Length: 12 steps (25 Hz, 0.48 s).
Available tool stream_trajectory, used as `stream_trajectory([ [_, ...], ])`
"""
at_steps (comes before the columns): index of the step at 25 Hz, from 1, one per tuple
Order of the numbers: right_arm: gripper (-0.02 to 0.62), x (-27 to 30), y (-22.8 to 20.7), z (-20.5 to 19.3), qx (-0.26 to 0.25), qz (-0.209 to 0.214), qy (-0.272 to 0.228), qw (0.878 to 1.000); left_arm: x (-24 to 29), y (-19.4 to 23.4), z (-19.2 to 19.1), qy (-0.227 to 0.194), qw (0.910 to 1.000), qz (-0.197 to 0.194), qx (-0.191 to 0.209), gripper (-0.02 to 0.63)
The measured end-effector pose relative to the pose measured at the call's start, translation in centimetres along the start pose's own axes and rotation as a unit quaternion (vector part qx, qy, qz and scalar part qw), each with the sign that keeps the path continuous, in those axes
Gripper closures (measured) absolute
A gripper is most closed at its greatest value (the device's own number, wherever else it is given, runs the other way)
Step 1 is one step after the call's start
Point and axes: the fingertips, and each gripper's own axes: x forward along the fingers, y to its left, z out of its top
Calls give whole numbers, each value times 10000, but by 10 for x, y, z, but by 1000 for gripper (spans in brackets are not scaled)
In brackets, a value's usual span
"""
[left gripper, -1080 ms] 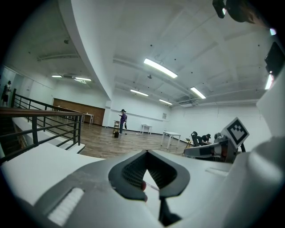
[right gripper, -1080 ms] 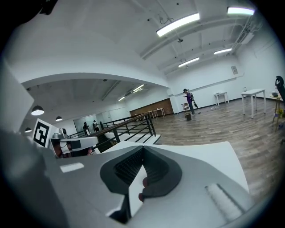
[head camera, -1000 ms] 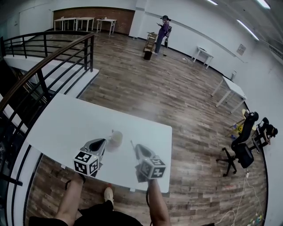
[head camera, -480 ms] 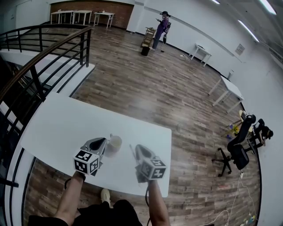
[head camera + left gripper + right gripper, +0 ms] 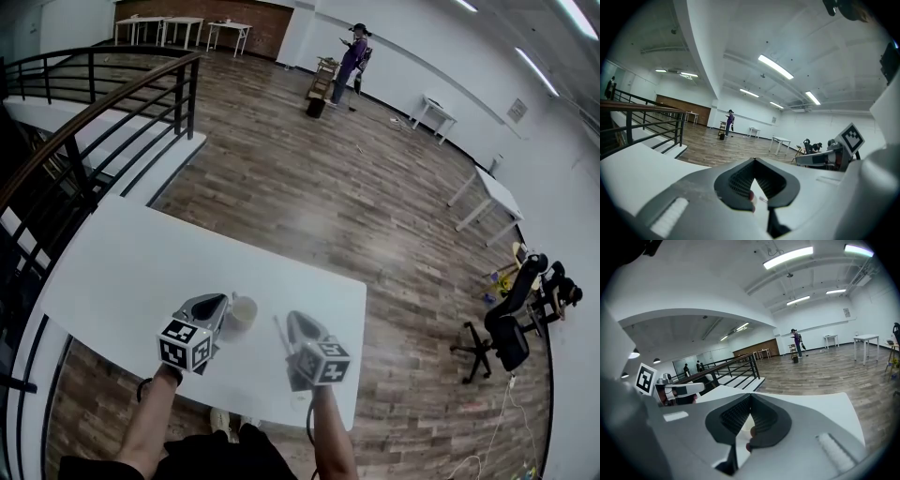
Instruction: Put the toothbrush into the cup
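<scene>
Clearly, in the head view, both tools hang over the near part of the white bench (image 5: 122,272). The left gripper (image 5: 223,302) has the cup (image 5: 246,312) right at its tips, mouth up. The right gripper (image 5: 296,321) carries the toothbrush (image 5: 278,330), a thin rod showing just to its left, near the cup but not in it. The step in hand looks to be lining the toothbrush up over the cup's mouth. To do it well, the cup should stay steady and upright while the right hand brings the toothbrush's lower end above the opening, then lowers it.

The left gripper view shows its fingers (image 5: 736,185) clenched. The tips meet on a small pale edge that is probably the cup's rim, though the cup's body is not clear there. Such a grip is thin, so a tilt or a knock could loosen it.

The right gripper view shows its fingers (image 5: 736,416) clenched too, apparently pinching the toothbrush, of which little shows. They should release only once the toothbrush rests inside the cup.
</scene>
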Motion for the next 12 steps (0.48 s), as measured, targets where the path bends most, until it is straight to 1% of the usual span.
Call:
stream_trajectory([
  [6,588,17,-15,-6,34,51,189,9998,19,4,-10,159,9998,110,-89,600],
  [9,588,22,-23,-12,138,23,216,9997,28,2,-18,250,9996,88,-106,598],
  [12,588,17,-42,-13,221,-58,198,9995,44,-11,-20,319,9994,-20,-110,600],
])
